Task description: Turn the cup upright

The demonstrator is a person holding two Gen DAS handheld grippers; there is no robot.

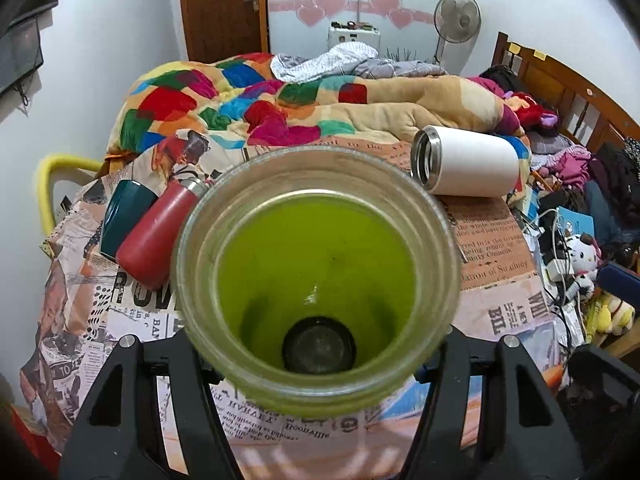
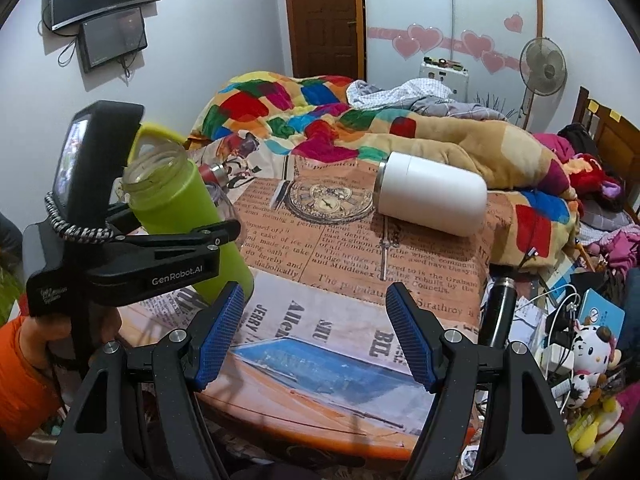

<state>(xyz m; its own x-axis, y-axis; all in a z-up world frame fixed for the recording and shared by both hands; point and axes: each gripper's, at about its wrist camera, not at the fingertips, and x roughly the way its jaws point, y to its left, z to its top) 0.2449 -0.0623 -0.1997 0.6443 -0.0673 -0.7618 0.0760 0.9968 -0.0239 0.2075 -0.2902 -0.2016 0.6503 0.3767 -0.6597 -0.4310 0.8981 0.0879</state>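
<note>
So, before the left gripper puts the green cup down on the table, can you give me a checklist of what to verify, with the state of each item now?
1. Left gripper shut on the green cup: ok, its fingers clamp the body.
2. Cup mouth points up: ok, though the cup leans a little in the right wrist view.
3. Cup is empty: ok, the left wrist view looks down to its bare bottom.
4. Bare landing spot on the newspaper-print tablecloth: ok, the cloth in front of the cup is bare.
5. Right gripper is out of the way: ok, open, holding nothing.
6. Cup bottom touches the table: cannot tell, the gripper fingers hide it.
</note>
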